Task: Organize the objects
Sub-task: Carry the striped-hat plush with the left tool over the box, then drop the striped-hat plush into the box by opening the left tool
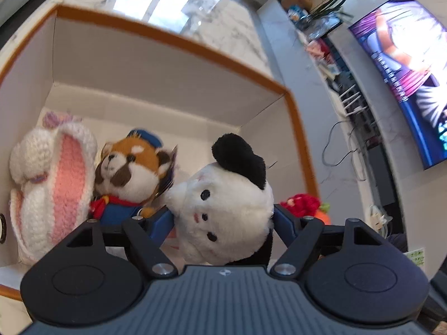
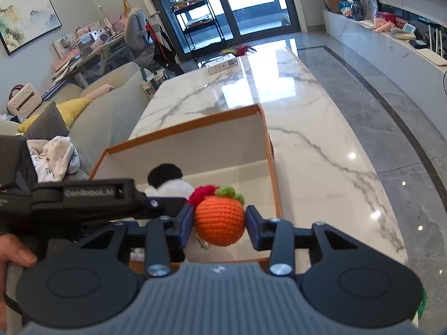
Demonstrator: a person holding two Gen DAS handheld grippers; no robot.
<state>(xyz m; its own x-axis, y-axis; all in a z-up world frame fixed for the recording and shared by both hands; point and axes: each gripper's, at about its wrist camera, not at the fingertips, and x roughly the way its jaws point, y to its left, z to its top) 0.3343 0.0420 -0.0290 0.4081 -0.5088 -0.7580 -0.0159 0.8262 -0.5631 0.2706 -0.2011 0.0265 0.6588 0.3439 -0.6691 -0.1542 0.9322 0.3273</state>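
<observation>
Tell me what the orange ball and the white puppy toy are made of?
The round orange ball looks crocheted from yarn: looped stitch rows show, with a green yarn tuft on top. The white puppy toy with black ears looks like soft plush fabric: its surface is fuzzy and fluffy.

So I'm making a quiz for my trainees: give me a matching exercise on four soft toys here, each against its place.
Things:
1. white and black plush dog
2. crocheted orange
3. red panda plush
4. pink and white crocheted bunny

Places:
A. far left in the box
B. between the left gripper's fingers
C. in the box, between bunny and dog
D. between the right gripper's fingers

Pairs: 1-B, 2-D, 3-C, 4-A
</observation>
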